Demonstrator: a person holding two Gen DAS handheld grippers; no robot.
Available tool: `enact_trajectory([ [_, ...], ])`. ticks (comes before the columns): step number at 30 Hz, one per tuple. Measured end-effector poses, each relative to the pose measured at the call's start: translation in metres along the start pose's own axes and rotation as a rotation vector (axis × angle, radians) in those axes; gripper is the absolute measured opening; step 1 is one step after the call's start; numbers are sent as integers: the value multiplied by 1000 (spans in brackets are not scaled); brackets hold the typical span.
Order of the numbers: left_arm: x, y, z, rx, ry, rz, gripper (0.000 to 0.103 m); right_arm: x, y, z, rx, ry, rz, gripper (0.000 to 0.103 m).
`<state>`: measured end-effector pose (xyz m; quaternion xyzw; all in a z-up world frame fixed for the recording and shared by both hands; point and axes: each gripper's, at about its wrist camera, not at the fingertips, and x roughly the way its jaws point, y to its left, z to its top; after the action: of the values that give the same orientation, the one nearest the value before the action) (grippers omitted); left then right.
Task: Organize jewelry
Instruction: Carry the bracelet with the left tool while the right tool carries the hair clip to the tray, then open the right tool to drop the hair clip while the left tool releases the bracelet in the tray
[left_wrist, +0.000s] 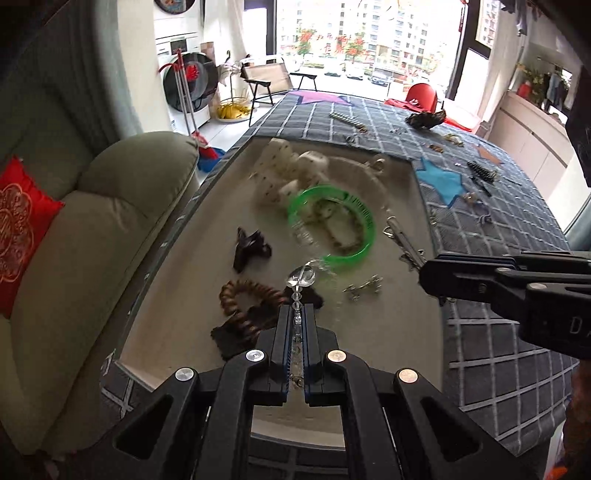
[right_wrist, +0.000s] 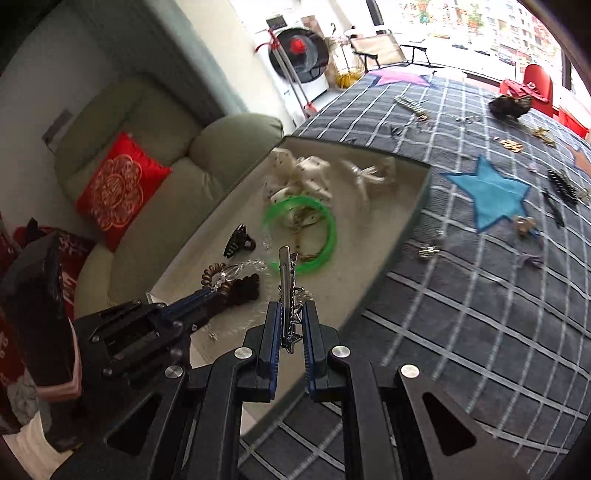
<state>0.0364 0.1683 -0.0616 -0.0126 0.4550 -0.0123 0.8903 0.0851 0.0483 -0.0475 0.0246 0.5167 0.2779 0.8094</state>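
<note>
Left gripper (left_wrist: 296, 314) over the near end of the tray (left_wrist: 177, 236), jaws pinched tight on a clear bead strand (left_wrist: 297, 295) whose big crystal drop pokes out ahead of the tips, above a brown coil tie (left_wrist: 240, 299) and a dark scrunchie. Right gripper (right_wrist: 291, 314) is alongside, just inside the tray's near edge, jaws narrowed around a silver hair clip (right_wrist: 285, 291) that stands upright between them with a bit of chain at its side; the right-hand pad shows a sliver of gap, the clip sitting against the left one. In the tray: a green bangle (left_wrist: 332, 225) mid-floor with a beaded piece inside its ring, a black claw clip (left_wrist: 251, 249) to its left, white polka-dot scrunchies (left_wrist: 288, 166) at the far end. The tray sits on a grey checked blanket (right_wrist: 480, 295) with blue star patches, where more clips and trinkets lie scattered well apart beyond it.
</note>
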Motion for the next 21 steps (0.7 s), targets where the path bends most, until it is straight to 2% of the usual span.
enact_trajectory([
  [8,5,8,-7,-20,22,19,6,39,4,4,8,102,-35,13],
  [11,4,10,-7,-38,32,32,6,40,3,4,20,103,-41,13],
  [17,-3,13,-7,-61,14,49,7,12,2,5,44,28,-35,14],
  [21,-11,14,-6,-76,-14,50,7,-9,-1,3,69,-27,-61,18],
])
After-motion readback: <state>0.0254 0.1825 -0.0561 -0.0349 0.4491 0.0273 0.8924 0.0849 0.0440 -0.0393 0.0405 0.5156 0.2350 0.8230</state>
